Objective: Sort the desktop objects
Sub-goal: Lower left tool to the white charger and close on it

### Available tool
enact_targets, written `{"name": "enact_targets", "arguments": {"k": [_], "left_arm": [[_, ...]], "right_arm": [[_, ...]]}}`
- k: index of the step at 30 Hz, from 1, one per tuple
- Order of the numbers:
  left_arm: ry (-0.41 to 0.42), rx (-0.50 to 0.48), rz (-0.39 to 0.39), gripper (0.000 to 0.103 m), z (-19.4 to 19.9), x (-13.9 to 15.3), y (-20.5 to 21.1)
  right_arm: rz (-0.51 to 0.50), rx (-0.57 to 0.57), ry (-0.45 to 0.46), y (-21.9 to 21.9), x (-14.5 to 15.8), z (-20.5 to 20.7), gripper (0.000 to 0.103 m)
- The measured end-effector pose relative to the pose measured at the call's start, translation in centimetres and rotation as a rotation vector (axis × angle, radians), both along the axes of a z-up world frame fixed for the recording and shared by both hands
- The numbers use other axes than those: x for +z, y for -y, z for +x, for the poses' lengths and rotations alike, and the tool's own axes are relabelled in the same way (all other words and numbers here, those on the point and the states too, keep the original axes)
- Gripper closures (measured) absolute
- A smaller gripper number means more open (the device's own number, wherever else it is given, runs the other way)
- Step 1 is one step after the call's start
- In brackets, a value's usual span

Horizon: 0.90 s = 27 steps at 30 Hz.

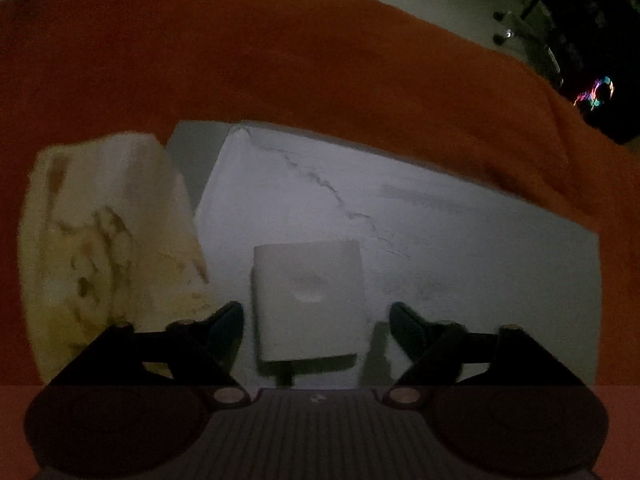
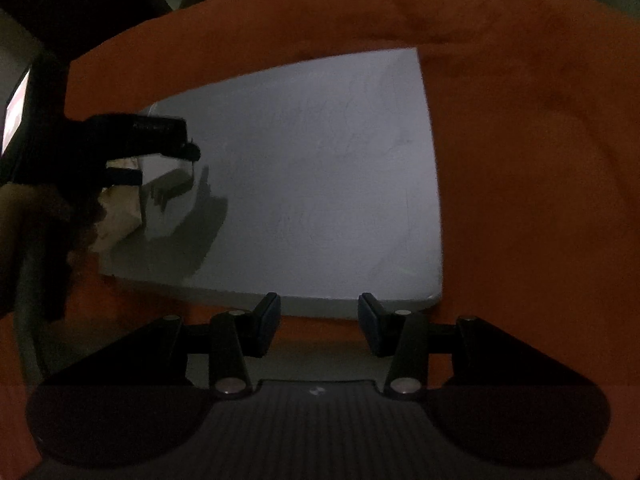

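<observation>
A small white square block (image 1: 308, 300) with a dent in its top lies on a white board (image 1: 460, 240). My left gripper (image 1: 318, 320) points down over the block, one finger on each side; narrow gaps show at both pads, so it is open. A crumpled cream bag-like thing (image 1: 112, 240) stands at the board's left end. In the right wrist view my right gripper (image 2: 319, 312) hangs open and empty over the near edge of the board (image 2: 320, 180). The left gripper (image 2: 170, 166), held by a hand, shows dark at the left there.
An orange cloth (image 1: 280, 60) covers the table under the board and fills the right side of the right wrist view (image 2: 520, 160). Beyond its far edge lie a dim floor and dark furniture with a coloured light (image 1: 596, 94). A lit screen (image 2: 16, 108) glows far left.
</observation>
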State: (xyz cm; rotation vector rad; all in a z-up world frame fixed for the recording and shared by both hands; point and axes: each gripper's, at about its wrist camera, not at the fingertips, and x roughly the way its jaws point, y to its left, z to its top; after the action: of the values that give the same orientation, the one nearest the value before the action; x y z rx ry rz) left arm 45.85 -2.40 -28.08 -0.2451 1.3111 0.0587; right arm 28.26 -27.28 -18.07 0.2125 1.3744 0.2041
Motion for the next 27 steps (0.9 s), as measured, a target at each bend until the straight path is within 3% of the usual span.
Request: {"name": "enact_targets", "arguments": {"k": [1, 2, 7, 17, 27], "left_arm": [[0.005, -0.007, 0.015, 0.050, 0.0, -0.1, 0.0], [0.022, -0.022, 0.022, 0.050, -0.2, 0.0, 0.1], [0.065, -0.045, -0.001, 0.051, -1.3, 0.9, 0.0], [0.147, -0.150, -0.095, 0.052, -6.0, 6.8, -0.3], [0.187, -0.158, -0.149, 0.052, -8.8, 10.7, -2.9]], "right_arm": [[-0.001, 0.003, -0.002, -0.1, 0.0, -0.1, 0.056], [-0.002, 0.005, -0.004, -0.2, -0.1, -0.1, 0.056], [-0.010, 0.002, -0.020, -0.1, -0.2, -0.6, 0.056], [-0.028, 0.008, 0.020, -1.5, 1.0, -0.8, 0.056], [-0.024, 0.006, 0.064, -3.2, 2.4, -0.9, 0.056]]}}
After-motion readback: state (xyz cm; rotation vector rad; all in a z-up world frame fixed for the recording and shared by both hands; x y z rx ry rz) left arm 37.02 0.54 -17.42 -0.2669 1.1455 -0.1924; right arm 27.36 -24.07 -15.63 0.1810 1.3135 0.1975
